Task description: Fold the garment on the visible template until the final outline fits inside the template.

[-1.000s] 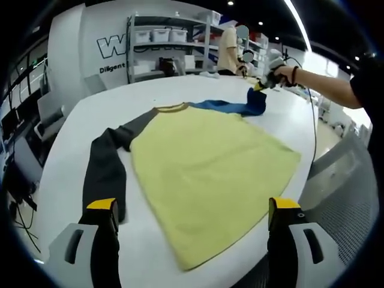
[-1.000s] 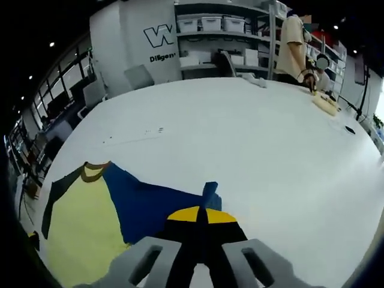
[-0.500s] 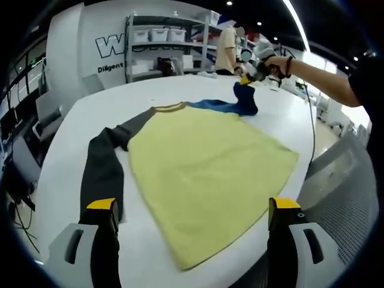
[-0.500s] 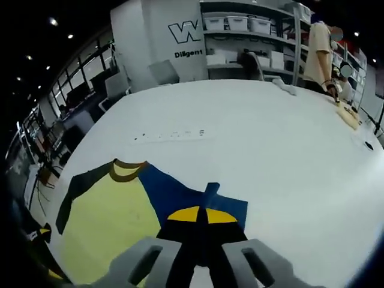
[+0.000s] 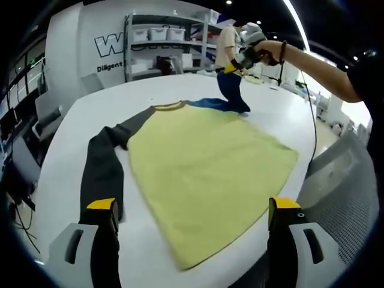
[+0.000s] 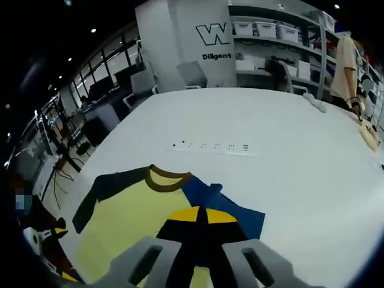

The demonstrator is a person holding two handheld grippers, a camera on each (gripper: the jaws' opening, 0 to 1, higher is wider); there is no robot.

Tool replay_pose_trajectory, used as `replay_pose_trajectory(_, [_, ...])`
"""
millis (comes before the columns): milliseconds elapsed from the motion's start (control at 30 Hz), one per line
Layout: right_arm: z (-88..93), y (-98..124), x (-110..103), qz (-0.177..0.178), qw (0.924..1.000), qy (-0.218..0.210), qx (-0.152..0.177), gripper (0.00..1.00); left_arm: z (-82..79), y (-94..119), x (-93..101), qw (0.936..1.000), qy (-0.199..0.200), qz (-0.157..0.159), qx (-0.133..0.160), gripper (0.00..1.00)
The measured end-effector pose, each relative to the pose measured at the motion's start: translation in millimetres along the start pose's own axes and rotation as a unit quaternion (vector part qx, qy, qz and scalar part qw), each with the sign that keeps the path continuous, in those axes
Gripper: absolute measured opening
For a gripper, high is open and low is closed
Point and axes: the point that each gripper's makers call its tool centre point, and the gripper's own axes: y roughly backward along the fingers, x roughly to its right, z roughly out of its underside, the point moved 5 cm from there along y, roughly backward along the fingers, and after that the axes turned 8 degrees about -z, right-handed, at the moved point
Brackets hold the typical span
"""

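Observation:
A long-sleeved shirt lies flat on the white table (image 5: 60, 150), with a yellow body (image 5: 204, 162), a dark grey sleeve (image 5: 105, 168) on the left and a brown collar (image 5: 171, 107). Its blue sleeve (image 5: 231, 90) hangs lifted above the table at the far side, with my right gripper (image 5: 231, 66) shut on its end. In the right gripper view the blue sleeve (image 6: 240, 213) runs into the closed jaws of my right gripper (image 6: 201, 216), above the yellow body (image 6: 126, 222). My left gripper (image 5: 193, 207) stands open over the shirt's near hem, holding nothing.
A row of small dark marks (image 6: 210, 146) crosses the table beyond the collar. Shelves with boxes (image 5: 162, 42) and a person in a yellow top (image 5: 228, 45) stand behind the table. A mesh chair (image 5: 342, 198) sits off the table's right edge. Desks and chairs (image 6: 102, 96) line the left.
My right gripper has raised the blue sleeve off the table and carried it left, toward the collar. The left gripper and the rest of the shirt have stayed put.

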Motion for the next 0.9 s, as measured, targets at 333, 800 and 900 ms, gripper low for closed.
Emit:
replay_pose_trajectory(333, [1.6, -7.2, -61.6, -0.037, 0.9988, 0.031, -0.006, 0.00, -0.7, 0.4, -0.2, 1.0000, 0.003, 0.000, 0.003, 0.99])
replay_pose_trajectory(800, [-12.4, -40.3, -113.9, -0.080, 0.9964, 0.028, -0.002, 0.00, 0.3, -0.2, -0.4, 1.0000, 0.003, 0.003, 0.001, 0.99])
replay_pose_trajectory(900, [-13.7, -46.5, -123.4, -0.084, 0.9960, 0.030, -0.001, 0.00, 0.5, -0.3, -0.3, 1.0000, 0.003, 0.004, 0.001, 0.99])
